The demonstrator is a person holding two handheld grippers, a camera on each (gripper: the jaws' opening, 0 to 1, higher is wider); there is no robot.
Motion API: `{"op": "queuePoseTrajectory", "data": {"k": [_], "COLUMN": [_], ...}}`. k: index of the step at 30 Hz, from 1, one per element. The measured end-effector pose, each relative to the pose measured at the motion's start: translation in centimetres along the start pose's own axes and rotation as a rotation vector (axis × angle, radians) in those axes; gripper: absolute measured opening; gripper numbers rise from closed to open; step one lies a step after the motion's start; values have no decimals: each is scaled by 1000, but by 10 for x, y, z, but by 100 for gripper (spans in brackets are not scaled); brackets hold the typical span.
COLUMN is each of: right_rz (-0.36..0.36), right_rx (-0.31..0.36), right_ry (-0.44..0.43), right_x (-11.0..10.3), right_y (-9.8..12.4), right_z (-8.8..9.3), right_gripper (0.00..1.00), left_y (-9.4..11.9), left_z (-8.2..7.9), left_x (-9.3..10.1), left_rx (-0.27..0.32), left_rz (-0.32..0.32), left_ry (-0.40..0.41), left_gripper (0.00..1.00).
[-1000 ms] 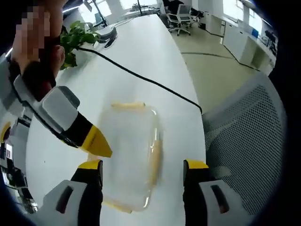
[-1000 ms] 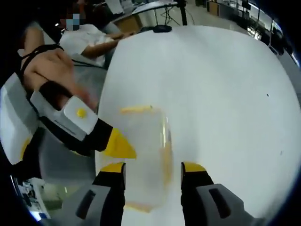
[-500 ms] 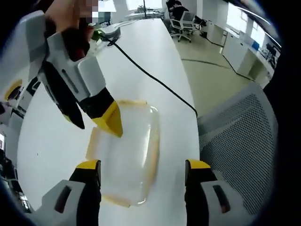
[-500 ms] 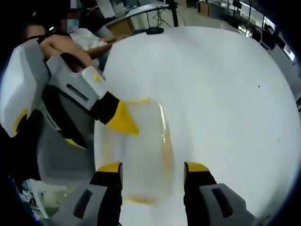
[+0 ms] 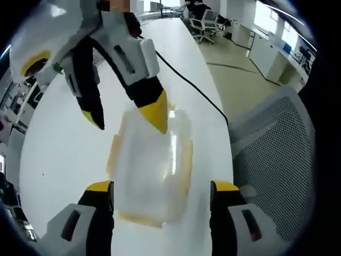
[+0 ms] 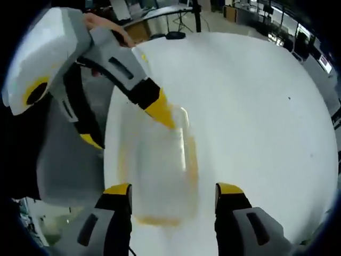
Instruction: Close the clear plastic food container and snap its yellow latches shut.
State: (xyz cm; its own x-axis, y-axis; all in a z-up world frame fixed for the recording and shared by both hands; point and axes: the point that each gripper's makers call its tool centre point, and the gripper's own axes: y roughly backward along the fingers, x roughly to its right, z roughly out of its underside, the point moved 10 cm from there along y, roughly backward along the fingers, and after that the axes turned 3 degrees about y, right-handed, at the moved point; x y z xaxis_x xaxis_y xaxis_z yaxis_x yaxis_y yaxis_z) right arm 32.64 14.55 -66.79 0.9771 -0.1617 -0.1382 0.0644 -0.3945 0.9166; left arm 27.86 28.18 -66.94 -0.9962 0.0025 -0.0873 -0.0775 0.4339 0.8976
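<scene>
The clear plastic container (image 5: 152,170) with yellow latches along its edges lies on the white table (image 5: 58,160), blurred. My left gripper (image 5: 162,188) is open, its jaws straddling the container's near end. The right gripper (image 5: 124,116) reaches in from above, open, with one yellow fingertip (image 5: 155,113) at the container's far edge. In the right gripper view the container (image 6: 160,170) sits between the jaws of my open right gripper (image 6: 173,189). There the left gripper (image 6: 127,127) is open too, and one fingertip (image 6: 161,110) touches the container's far rim. I cannot tell whether the latches are snapped.
A black cable (image 5: 192,88) runs across the table past the container. A grey mesh chair (image 5: 272,154) stands at the table's edge close to the container. A wide stretch of bare white table (image 6: 256,106) lies on the other side.
Both grippers have swung further over the container. Each gripper's yellow fingertip has slid from the container's side to its far edge. The container has stayed where it was.
</scene>
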Motion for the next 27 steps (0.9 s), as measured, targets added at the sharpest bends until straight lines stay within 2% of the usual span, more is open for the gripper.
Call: {"op": "queuePoseTrajectory", "data": {"k": [9, 12, 16, 22, 23, 27], "right_rz": [21, 30, 49, 51, 63, 62], "right_rx": [-3, 0, 6, -3, -21, -28], "right_ry": [45, 32, 49, 75, 88, 92], "right_x": [-11, -13, -19, -28, -28, -31], "right_y": [1, 0, -3, -11, -14, -16], "right_z": [5, 6, 7, 10, 12, 13], "right_gripper": [68, 69, 75, 82, 83, 84], "left_y": [-3, -3, -5, -12, -12, -14], "left_z": [7, 7, 8, 12, 13, 14], "left_x": [-12, -14, -15, -19, -19, -21], "left_rx": [-19, -16, -19, -56, -63, -83], "left_rz": [8, 14, 24, 43, 44, 39], "left_ry": [-21, -33, -47, -55, -58, -70], "left_gripper": [77, 79, 80, 86, 86, 86]}}
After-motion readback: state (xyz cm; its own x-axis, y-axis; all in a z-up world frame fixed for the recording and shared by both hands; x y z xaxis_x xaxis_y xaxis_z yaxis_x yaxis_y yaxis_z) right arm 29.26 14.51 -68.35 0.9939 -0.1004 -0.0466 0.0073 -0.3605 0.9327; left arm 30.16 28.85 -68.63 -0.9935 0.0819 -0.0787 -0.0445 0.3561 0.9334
